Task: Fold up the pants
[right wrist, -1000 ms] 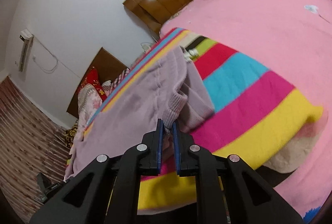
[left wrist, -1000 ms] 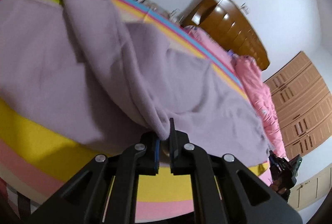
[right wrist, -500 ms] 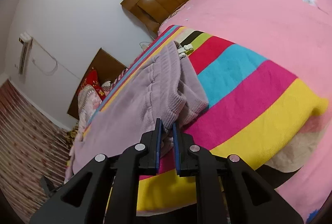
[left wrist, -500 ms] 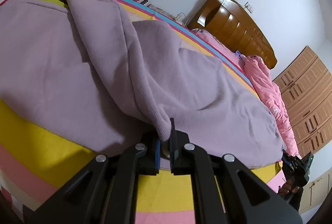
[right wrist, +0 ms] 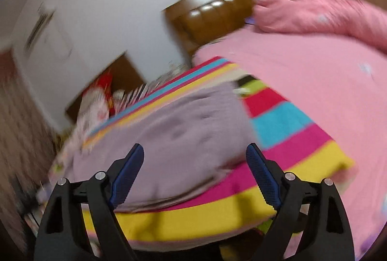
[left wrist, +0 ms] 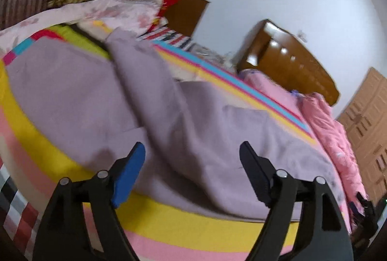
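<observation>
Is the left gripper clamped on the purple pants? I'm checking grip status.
No, the left gripper is wide open, with the pants lying loose on the striped blanket.

Motion-blurred right wrist view; pants' (right wrist: 183, 140) waistband detail indistinct.

Pink bed (right wrist: 314, 101) carries striped blanket (right wrist: 285, 120), lilac pants (left wrist: 84, 96).

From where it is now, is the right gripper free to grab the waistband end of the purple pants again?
Probably yes. The right gripper is open, and the purple pants lie flat on the striped blanket directly ahead of its fingers, with nothing between them. The view is motion-blurred, though.
</observation>
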`<state>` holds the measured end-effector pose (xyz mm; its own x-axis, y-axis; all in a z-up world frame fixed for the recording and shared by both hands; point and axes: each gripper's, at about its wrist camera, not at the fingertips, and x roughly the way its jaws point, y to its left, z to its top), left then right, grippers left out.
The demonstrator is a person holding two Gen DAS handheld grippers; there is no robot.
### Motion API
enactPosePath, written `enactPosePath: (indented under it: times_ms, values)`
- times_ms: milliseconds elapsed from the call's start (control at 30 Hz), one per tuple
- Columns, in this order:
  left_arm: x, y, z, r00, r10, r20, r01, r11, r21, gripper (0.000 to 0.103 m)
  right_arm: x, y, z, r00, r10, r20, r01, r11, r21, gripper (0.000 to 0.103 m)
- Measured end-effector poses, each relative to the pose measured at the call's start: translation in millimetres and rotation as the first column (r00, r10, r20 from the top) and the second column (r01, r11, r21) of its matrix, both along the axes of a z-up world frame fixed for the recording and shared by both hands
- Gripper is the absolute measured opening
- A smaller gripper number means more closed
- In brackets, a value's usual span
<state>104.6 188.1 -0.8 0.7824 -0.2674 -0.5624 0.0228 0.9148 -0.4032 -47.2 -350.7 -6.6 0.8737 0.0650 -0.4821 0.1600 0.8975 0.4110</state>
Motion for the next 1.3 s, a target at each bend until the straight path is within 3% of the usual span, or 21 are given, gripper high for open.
enactPosePath:
  times_ms: [100,233,367,467,567,667,733,800,867,933,1000,1067,1133,1200,1233,1267,1300]
  values:
    - [8,-22,7,0.999,-0.035,-0.003,0.035,0.996,0.076,0.082,24,50,1,0.994,0.106,-0.025,-0.108,0.986,-0.125,0.085]
    - [22,-27,-3,0.997,-0.029,-0.067,0.031,0.999,0.035,0.082,50,99,-12,0.973,0.208,-0.102,-0.226,0.95,-0.218,0.085]
    - [29,-7,-15,0.993,0.031,-0.117,-0.025,0.998,0.057,0.083,60,118,-42,0.948,0.222,-0.227,-0.286,0.908,-0.305,0.086]
    - [37,4,-6,0.992,0.05,-0.118,-0.044,0.998,0.051,0.083,63,117,-32,0.938,0.229,-0.26,-0.3,0.912,-0.279,0.086]
    - [62,-13,24,0.995,-0.042,-0.086,0.047,0.997,0.068,0.084,74,115,-8,0.939,0.264,-0.22,-0.316,0.914,-0.254,0.086]
    - [95,-51,49,0.983,-0.171,-0.073,0.179,0.976,0.123,0.085,98,122,14,0.943,0.278,-0.185,-0.322,0.904,-0.282,0.086]
    - [107,-57,55,0.982,-0.174,-0.078,0.182,0.977,0.112,0.085,116,130,25,0.937,0.299,-0.179,-0.341,0.894,-0.29,0.086]
    - [119,-49,58,0.984,-0.163,-0.075,0.169,0.982,0.08,0.092,130,143,31,0.932,0.321,-0.17,-0.36,0.876,-0.321,0.086]
    - [142,-42,55,0.986,-0.087,-0.14,0.107,0.984,0.143,0.094,141,154,32,0.917,0.357,-0.175,-0.397,0.855,-0.335,0.086]
    - [160,-52,55,0.973,-0.156,-0.168,0.189,0.961,0.204,0.09,156,166,27,0.903,0.379,-0.201,-0.427,0.835,-0.346,0.086]
    - [174,-70,54,0.941,-0.262,-0.216,0.32,0.895,0.31,0.081,168,174,23,0.892,0.395,-0.222,-0.45,0.825,-0.342,0.083]
    - [180,-72,58,0.934,-0.272,-0.23,0.344,0.857,0.384,0.08,184,184,25,0.864,0.448,-0.229,-0.501,0.805,-0.318,0.083]
    - [185,-54,63,0.933,-0.281,-0.223,0.344,0.877,0.335,0.083,198,201,29,0.818,0.528,-0.23,-0.575,0.756,-0.312,0.082]
    - [199,-31,59,0.924,-0.291,-0.249,0.34,0.922,0.186,0.086,216,224,31,0.742,0.623,-0.246,-0.668,0.657,-0.35,0.077]
    - [204,-28,54,0.917,-0.297,-0.265,0.347,0.922,0.168,0.084,225,234,30,0.704,0.661,-0.26,-0.705,0.61,-0.362,0.071]
    - [207,-31,52,0.91,-0.312,-0.273,0.368,0.912,0.183,0.075,238,246,28,0.649,0.707,-0.281,-0.753,0.547,-0.365,0.068]
    - [207,-43,47,0.886,-0.363,-0.29,0.427,0.881,0.201,0.068,251,256,26,0.603,0.739,-0.3,-0.788,0.495,-0.365,0.061]
